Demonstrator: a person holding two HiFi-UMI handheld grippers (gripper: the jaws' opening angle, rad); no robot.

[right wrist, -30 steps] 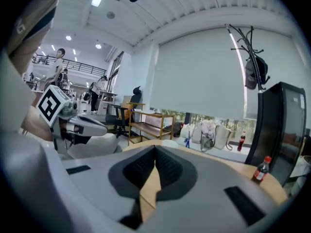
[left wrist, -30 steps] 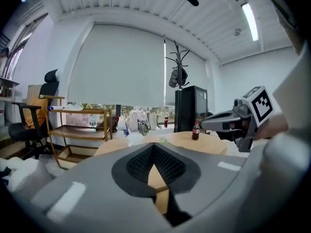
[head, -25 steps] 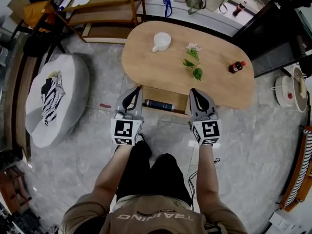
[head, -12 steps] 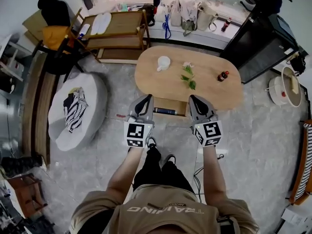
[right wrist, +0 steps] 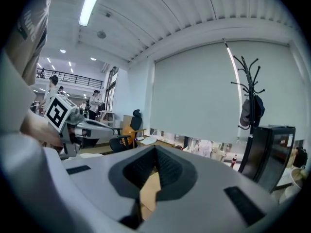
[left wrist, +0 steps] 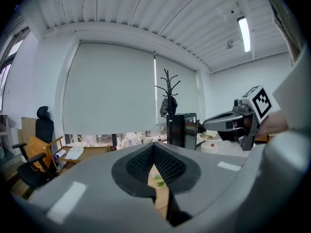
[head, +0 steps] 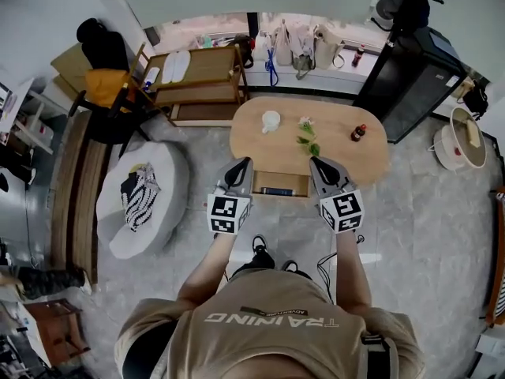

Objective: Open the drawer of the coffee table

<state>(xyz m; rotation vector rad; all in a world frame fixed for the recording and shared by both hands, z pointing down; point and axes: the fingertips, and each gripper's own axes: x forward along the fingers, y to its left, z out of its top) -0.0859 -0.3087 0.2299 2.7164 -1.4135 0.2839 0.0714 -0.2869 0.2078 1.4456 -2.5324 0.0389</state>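
Observation:
The oval wooden coffee table (head: 331, 150) stands ahead of me. Its drawer (head: 278, 183) is pulled out under the near edge, with a dark blue object (head: 276, 191) lying inside. My left gripper (head: 243, 163) and right gripper (head: 317, 163) hang side by side high above the floor, at either side of the drawer and apart from it. Both are shut and hold nothing. In the left gripper view the jaws (left wrist: 154, 147) meet at the tips, and the right gripper (left wrist: 233, 123) shows alongside. The right gripper view shows the same closed tips (right wrist: 155, 149).
On the table are a white cup (head: 271, 121), a flower sprig (head: 308, 136) and a dark bottle (head: 357, 133). A grey pouf (head: 118, 212) lies at the left, a wooden shelf cart (head: 201, 81) behind, a black cabinet (head: 410, 77) at the right.
Both grippers have risen together with the person, so the table and drawer look smaller and farther below. The drawer has stayed pulled out. Both pairs of jaws have stayed shut.

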